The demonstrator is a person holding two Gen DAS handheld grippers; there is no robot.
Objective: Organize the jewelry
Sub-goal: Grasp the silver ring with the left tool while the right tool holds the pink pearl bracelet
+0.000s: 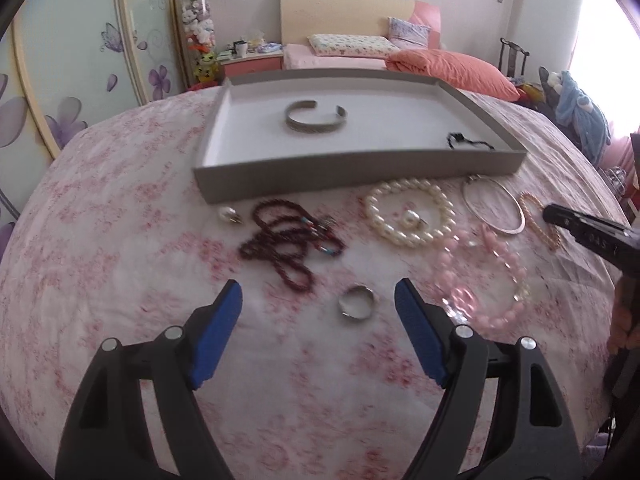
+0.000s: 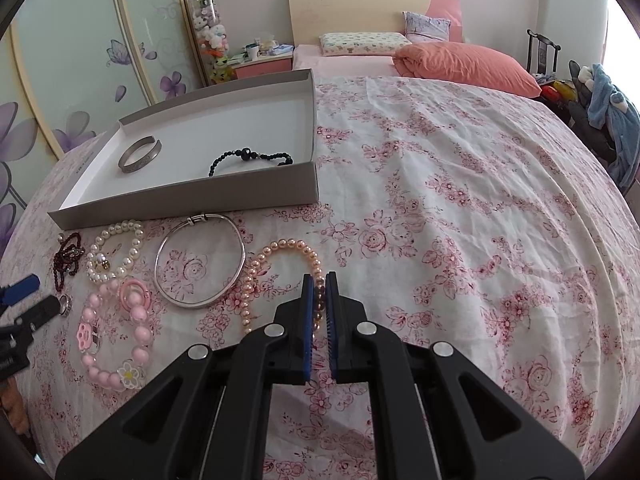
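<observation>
My left gripper (image 1: 318, 292) is open low over the bedspread, with a silver ring (image 1: 357, 302) lying between its blue pads, nearer the right one. Just beyond lie a dark red bead necklace (image 1: 292, 240) and a white pearl bracelet (image 1: 412, 216). My right gripper (image 2: 319, 280) is shut on the right side of a peach pearl bracelet (image 2: 256, 276), which lies on the cloth. A grey tray (image 2: 180, 196) holds a silver cuff (image 2: 140, 154) and a black bead bracelet (image 2: 250, 158). In the right wrist view, the left gripper (image 2: 46, 291) shows at the left edge beside the ring (image 2: 66, 305).
A thin silver bangle (image 2: 200, 260) and a pink bead bracelet (image 2: 116, 336) lie between the two grippers. A small pearl earring (image 1: 230, 216) sits by the tray's front wall. The floral bedspread (image 2: 460, 220) stretches bare to the right; pillows and a headboard are behind.
</observation>
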